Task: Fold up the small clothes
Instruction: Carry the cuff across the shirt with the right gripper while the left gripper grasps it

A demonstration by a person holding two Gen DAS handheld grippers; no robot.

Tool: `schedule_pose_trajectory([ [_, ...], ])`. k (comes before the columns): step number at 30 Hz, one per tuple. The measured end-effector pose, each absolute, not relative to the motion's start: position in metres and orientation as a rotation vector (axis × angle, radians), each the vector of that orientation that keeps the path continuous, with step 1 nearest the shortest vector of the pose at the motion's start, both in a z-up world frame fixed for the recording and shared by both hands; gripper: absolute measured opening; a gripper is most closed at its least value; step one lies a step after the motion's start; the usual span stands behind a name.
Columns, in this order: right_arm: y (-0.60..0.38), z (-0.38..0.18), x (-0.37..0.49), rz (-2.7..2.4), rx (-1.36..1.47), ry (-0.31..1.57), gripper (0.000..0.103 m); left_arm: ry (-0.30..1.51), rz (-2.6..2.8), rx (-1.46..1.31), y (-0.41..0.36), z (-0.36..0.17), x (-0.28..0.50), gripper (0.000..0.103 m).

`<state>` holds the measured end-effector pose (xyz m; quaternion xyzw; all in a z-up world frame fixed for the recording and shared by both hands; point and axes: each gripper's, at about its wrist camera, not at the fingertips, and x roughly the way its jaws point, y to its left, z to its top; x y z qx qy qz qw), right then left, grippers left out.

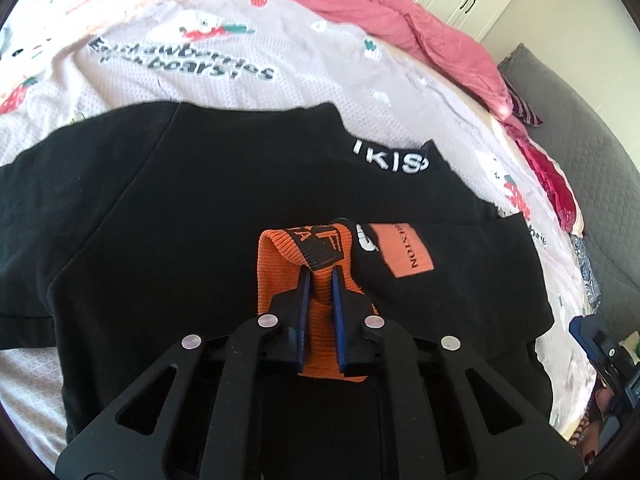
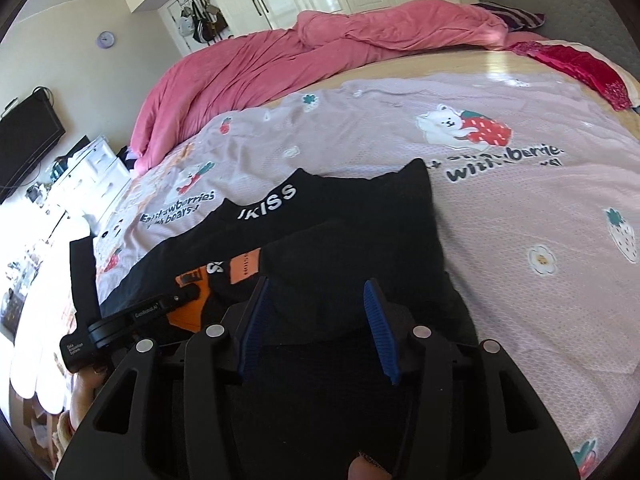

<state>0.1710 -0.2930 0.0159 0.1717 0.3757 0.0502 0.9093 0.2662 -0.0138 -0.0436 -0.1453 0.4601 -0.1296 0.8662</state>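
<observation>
Left wrist view shows the left hand-held gripper (image 1: 319,280) clenched on the orange ribbed cuff (image 1: 280,264) of the black garment (image 1: 160,208) spread near the bed's (image 2: 520,208) front edge, while the right hand-held gripper (image 2: 316,292) stands released above it; lifting one-handed could drag the cloth askew.

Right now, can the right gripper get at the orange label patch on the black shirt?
Probably yes. The right gripper is open over the black shirt, and the orange label patch lies uncovered just beyond. The left gripper, clamped on the orange cuff alongside, crowds that side.
</observation>
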Motion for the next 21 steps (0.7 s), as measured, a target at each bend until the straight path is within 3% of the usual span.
schedule_pose_trajectory([
  [8, -0.298, 0.014, 0.173, 0.076, 0.352, 0.771, 0.047, 0.728, -0.200, -0.257, 0.012, 0.009, 0.243, 0.003],
  [15, -0.293, 0.004, 0.179, 0.054, 0.321, 0.808, 0.047, 0.834, -0.158, -0.211, 0.025, -0.005, 0.253, 0.005],
  [21, -0.290, 0.001, 0.185, 0.018, 0.256, 0.813, 0.053, 0.783, -0.069, -0.185, 0.039, 0.000, 0.244, 0.007],
])
